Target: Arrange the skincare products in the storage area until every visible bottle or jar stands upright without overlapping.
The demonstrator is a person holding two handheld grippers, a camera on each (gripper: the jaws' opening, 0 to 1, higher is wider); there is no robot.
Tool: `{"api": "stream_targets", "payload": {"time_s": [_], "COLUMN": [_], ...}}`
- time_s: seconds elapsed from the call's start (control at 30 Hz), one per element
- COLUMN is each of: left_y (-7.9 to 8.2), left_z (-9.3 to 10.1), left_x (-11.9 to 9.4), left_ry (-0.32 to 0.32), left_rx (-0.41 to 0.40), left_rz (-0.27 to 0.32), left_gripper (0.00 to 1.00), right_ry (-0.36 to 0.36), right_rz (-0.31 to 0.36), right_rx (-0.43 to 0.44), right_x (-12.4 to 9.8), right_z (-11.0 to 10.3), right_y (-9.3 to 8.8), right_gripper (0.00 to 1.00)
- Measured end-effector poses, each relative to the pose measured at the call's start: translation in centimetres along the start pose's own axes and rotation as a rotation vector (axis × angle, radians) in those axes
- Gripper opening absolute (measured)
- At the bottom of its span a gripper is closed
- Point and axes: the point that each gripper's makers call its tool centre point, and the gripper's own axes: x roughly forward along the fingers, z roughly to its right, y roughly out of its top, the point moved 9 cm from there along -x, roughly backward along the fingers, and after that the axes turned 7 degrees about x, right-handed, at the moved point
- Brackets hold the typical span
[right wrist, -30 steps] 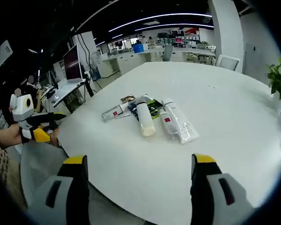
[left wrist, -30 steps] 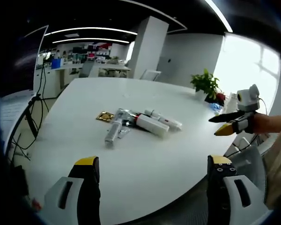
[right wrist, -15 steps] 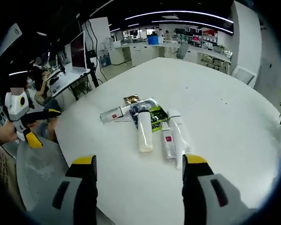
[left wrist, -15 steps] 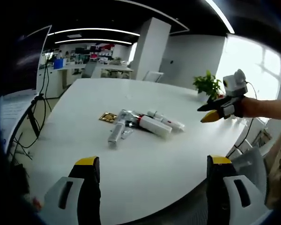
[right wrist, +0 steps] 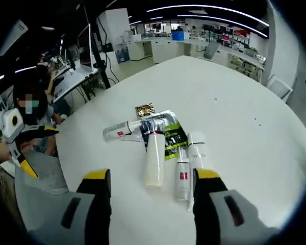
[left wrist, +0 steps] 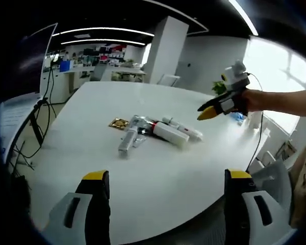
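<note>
Left gripper view: left tongs (left wrist: 163,186) were spread wide, empty, hanging off the near edge of the white tabletop (left wrist: 158,168). Products lay flat in a cluster mid-tabletop: a silver tube (left wrist: 126,141), a fat white bottle (left wrist: 170,133), thinner tubes behind it. Right tongs (left wrist: 208,113) came in from the right, above and just past the cluster; couldn't tell their state here.

Right gripper view: right tongs (right wrist: 152,189) stood open, nothing gripped, lined up over the white bottle (right wrist: 154,159). Count: one white bottle, two slim white tubes (right wrist: 182,176) beside it, one silver tube (right wrist: 117,130), one green sachet (right wrist: 169,137) under them, one small gold packet (right wrist: 144,109). All lying down, several overlapping.

Risk, as I judged it: the round bottle could roll when pinched from above and knock the tubes touching it; the tubes look top-heavy and may tip once stood upright.
</note>
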Motion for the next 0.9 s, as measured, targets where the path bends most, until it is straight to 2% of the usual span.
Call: {"api": "stream_targets", "payload": {"time_s": [0.23,0.3,0.4,0.77,0.9], "left_y": [-0.1,-0.1,-0.2,-0.3,-0.3], "left_z": [-0.1,-0.2,-0.3,-0.4,-0.5], "left_x": [0.0,0.0,0.0,0.1,0.0], "left_ry": [0.010,0.011,0.013,0.021,0.026], "left_rx": [-0.006,-0.009,-0.013,-0.034,-0.037], "left_rz": [-0.005,-0.008,-0.013,-0.023,-0.023], "left_gripper": [0.91,0.91,0.91,0.91,0.91], "right_ry": [0.016,0.020,0.006,-0.032,-0.037], "right_rz": [-0.101,-0.112,-0.159,-0.251,-0.247], "right_rx": [-0.009,-0.009,-0.008,-0.045,-0.053], "right_x": [5.2,6.4,8.5,12.1,12.4], "right_z": [0.1,0.2,0.6,0.6,0.5], "right_y": [1.7,2.0,2.3,1.8,2.0], "right_gripper": [0.61,0.61,0.58,0.48,0.45]}}
